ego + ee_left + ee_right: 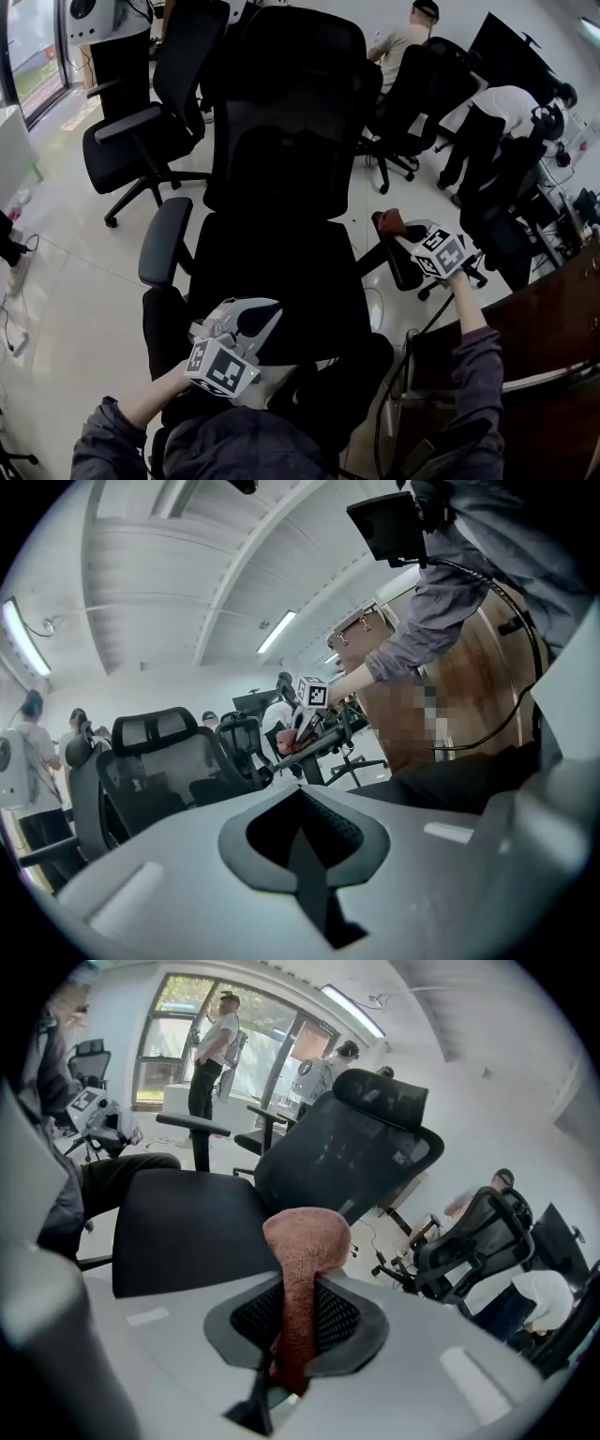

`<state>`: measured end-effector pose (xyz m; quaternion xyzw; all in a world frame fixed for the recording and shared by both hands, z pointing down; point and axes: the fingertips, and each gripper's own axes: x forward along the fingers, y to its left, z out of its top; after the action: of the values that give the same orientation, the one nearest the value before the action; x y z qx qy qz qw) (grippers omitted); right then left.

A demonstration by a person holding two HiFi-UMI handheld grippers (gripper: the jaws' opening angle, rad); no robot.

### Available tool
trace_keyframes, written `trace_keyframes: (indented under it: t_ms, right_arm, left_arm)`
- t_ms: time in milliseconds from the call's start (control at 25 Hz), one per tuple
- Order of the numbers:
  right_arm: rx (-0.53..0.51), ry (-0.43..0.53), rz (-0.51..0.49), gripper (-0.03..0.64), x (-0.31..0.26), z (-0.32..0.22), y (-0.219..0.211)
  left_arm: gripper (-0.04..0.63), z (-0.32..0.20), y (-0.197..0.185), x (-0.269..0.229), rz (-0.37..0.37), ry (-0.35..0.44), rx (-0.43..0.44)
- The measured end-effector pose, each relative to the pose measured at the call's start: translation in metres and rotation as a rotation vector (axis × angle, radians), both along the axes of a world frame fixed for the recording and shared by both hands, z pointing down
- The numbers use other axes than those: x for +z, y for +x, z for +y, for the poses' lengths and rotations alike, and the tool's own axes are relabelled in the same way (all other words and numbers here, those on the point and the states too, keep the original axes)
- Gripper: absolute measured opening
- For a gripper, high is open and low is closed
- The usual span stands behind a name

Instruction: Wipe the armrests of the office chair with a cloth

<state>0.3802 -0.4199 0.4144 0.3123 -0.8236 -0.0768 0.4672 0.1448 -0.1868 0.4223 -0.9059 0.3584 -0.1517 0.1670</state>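
a reddish cloth (302,1269) is pinched between the closed jaws of the right gripper (412,239) and is held at the backrest end of the right armrest (403,270) of the office chair (281,272). the left gripper (242,323) is held with jaws together and nothing between them, low over the seat's front edge.

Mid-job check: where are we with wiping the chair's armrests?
Done: the cloth is picked up, pinched in the shut right gripper. In hand: it sits at the back end of the armrest on the person's right, so that wipe looks under way. Left: the other armrest has no cloth near it; whether it was wiped can't be told. The left gripper is shut and empty, over the seat.
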Motion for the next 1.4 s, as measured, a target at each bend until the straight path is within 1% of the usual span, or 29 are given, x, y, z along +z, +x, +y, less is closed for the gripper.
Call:
trace_keyframes:
  t_ms: [280,440,520,600,760,1000,1200,1400]
  right_arm:
    - [-0.037,-0.012,0.009,0.051,-0.009,0.083,0.011]
    - [-0.075,-0.024,0.022,0.051,-0.016,0.129,0.010]
    - [-0.095,-0.026,0.037,0.051,-0.019,0.144,0.010]
    - [-0.107,-0.028,0.052,0.051,-0.021,0.147,0.010]
    - [-0.107,-0.037,0.066,0.051,-0.019,0.125,0.010]
    - [-0.086,-0.056,0.072,0.051,-0.008,0.053,0.001]
    - [-0.032,-0.069,0.056,0.051,0.002,-0.014,-0.007]
    - [0.055,-0.053,0.036,0.051,0.010,-0.072,-0.003]
  left_arm:
    - [0.017,0.013,0.018,0.000,0.002,0.024,0.068]
    - [0.017,0.021,0.026,-0.002,0.000,0.031,0.101]
    - [0.017,0.022,0.028,-0.002,0.002,0.033,0.108]
    - [0.017,0.022,0.030,-0.002,0.006,0.034,0.109]
    - [0.017,0.022,0.029,0.001,0.001,0.030,0.105]
    - [0.017,0.016,0.017,0.020,-0.028,-0.003,0.071]
    - [0.017,0.012,0.007,0.031,-0.044,-0.041,0.047]
    - [0.017,0.007,0.000,0.033,-0.070,-0.038,0.032]
